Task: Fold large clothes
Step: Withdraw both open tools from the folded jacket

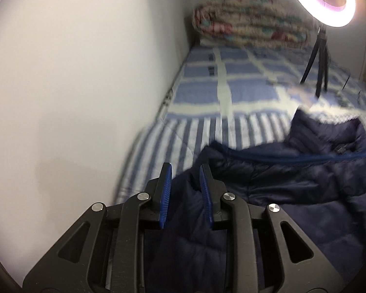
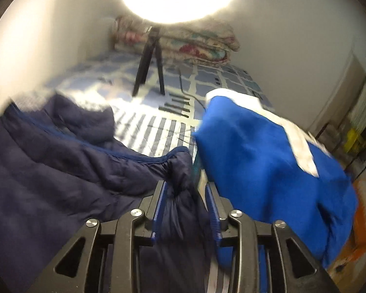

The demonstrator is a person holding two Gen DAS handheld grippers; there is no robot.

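Two tongs work one navy puffer jacket spread over the near end of the bed. The left tongs pinch a fold of it between blue pads; the right tongs clench another bunched edge. At two o'clock from the right tongs lies one bright blue garment with white trim. Farther off at twelve o'clock stand one tripod with its ring light, then one folded floral quilt by the wall.

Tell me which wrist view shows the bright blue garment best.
The right wrist view: the bright blue garment with its white panel fills the right side, beside the navy puffer jacket. The left wrist view shows none of it that I can identify, only the jacket and the bed.
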